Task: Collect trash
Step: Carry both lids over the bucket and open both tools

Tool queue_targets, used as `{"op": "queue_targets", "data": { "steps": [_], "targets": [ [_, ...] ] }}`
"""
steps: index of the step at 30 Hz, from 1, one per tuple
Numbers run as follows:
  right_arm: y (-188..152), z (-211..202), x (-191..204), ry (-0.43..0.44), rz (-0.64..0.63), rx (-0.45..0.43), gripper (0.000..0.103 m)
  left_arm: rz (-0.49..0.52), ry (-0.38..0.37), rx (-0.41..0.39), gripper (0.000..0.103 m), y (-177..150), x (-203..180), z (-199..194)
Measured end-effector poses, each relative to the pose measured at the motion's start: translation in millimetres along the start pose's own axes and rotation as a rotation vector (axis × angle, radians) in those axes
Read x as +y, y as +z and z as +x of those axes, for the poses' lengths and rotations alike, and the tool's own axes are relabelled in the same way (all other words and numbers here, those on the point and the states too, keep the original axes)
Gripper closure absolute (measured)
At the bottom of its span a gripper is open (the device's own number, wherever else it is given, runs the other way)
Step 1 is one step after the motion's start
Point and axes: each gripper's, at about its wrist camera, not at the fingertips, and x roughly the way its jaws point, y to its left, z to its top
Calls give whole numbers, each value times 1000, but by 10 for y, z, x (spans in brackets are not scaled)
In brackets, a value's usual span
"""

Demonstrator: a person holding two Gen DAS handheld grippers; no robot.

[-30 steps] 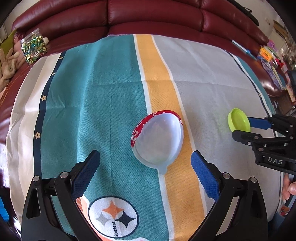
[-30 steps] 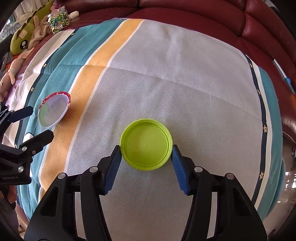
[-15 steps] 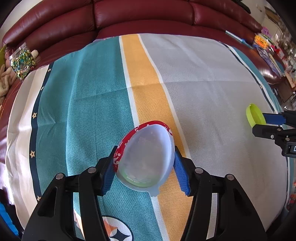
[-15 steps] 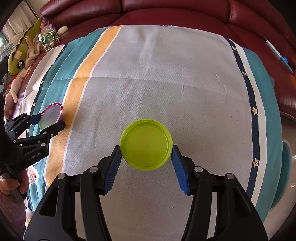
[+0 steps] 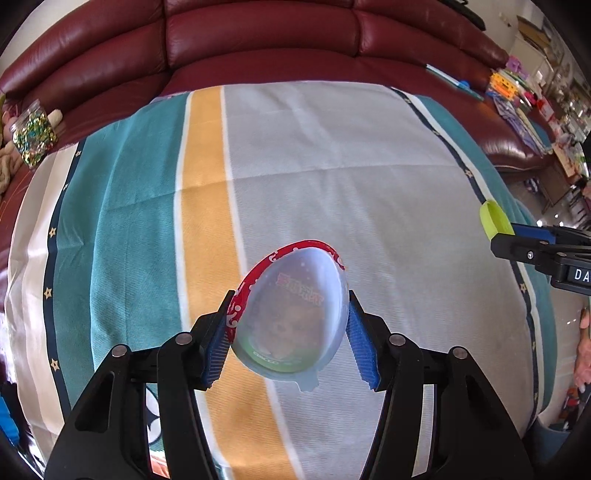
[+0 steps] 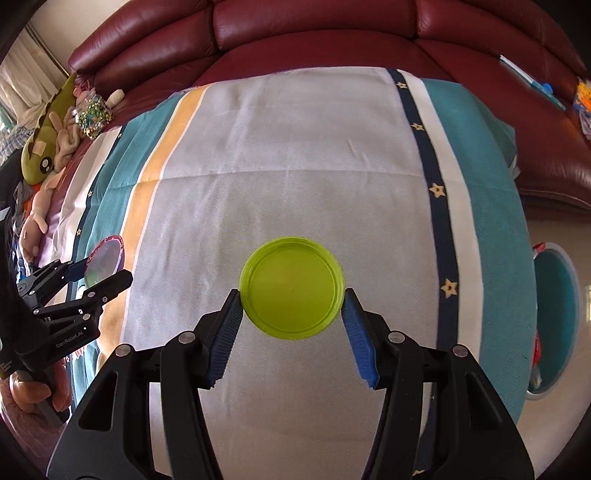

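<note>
Colours and patterns around the two claws

Between the black left gripper's point(image 5: 288, 332) blue pads point(image 5: 360, 341), a milky translucent egg-shaped shell point(image 5: 293, 314) is showing a red, white-speckled rim and what may be a printed picture inside. The right gripper point(image 6: 291, 325), also black with blue pads, is framing a lime-green lid point(image 6: 291, 288). Beneath both, a blanket point(image 5: 332, 155) is running in teal, orange, grey and white stripes with navy star bands; beyond it, a maroon leather sofa point(image 5: 258, 33) is gleaming.
</note>
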Motion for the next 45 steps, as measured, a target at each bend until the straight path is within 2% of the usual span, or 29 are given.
{"op": "queue_targets", "data": {
  "steps": [6,15,29,38,45],
  "targets": [
    [-170,-387,-622,-11,91,-63,50,69,-33,-12,45,82,-636,-92],
    [-588,-899,-1649,-25,249,-151,50,221,-112,-2,45,150,-1794,-89],
    [-1253,-1306,-3053,-65,463,-212,50,392,-191,31,45,220,-3225,59],
    [-1439,-1327,-3543,-46,536,-211,50,508,-224,79,45,238,-4145,389],
    [-1427,-1311,-3755,-40,564,-198,50,540,-259,126,44,252,-4576,694]
  ]
}}
